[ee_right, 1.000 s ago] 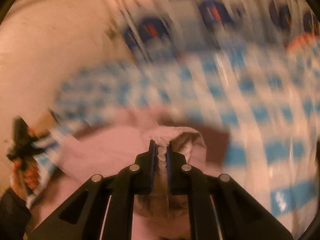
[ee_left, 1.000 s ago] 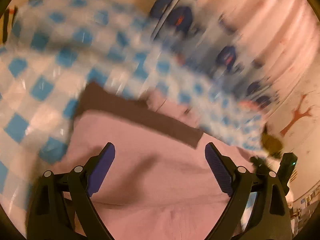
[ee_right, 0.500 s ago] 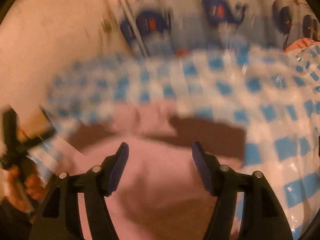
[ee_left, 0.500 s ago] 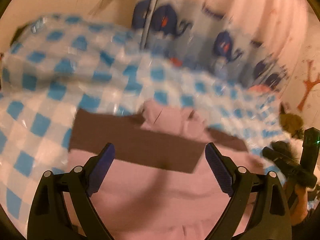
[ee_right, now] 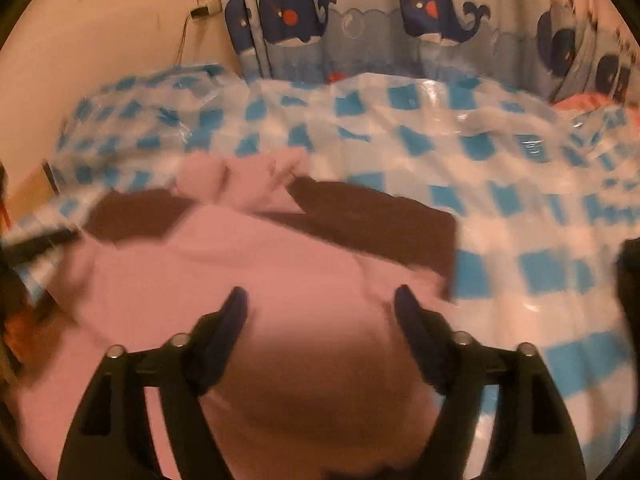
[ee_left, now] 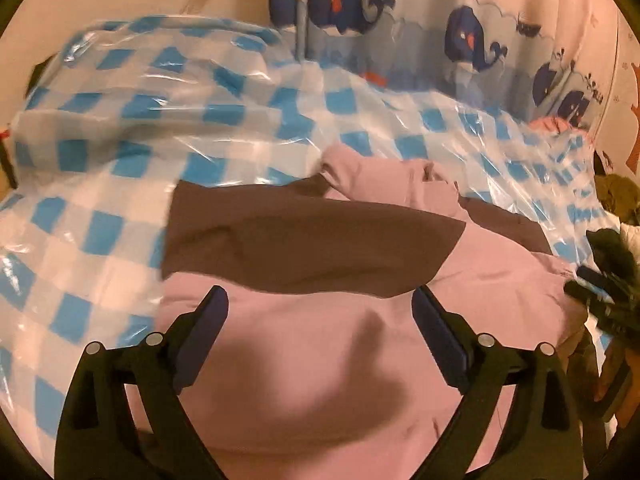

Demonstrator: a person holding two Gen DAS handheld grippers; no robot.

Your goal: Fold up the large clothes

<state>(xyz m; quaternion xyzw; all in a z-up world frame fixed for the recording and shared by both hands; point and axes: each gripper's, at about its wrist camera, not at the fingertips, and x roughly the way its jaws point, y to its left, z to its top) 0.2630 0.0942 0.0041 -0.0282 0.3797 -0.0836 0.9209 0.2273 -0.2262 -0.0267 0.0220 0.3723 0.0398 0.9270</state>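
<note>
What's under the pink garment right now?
The pink garment lies on the blue-checked plastic sheet, which shows all around it. Whatever the sheet covers is hidden, as is anything directly beneath the garment.

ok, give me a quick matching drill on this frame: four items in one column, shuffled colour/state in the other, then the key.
Items
1. left gripper
2. sweatshirt body
3. sweatshirt sleeves
4. plastic sheet

Descriptions
A. dark brown, folded across the chest
B. blue and white checks, glossy
C. open, hovering over the fabric
D. pink, lying flat

Pairs: 1-C, 2-D, 3-A, 4-B

The right gripper is open too, above the same sweatshirt; the whale curtain hangs behind.
</note>
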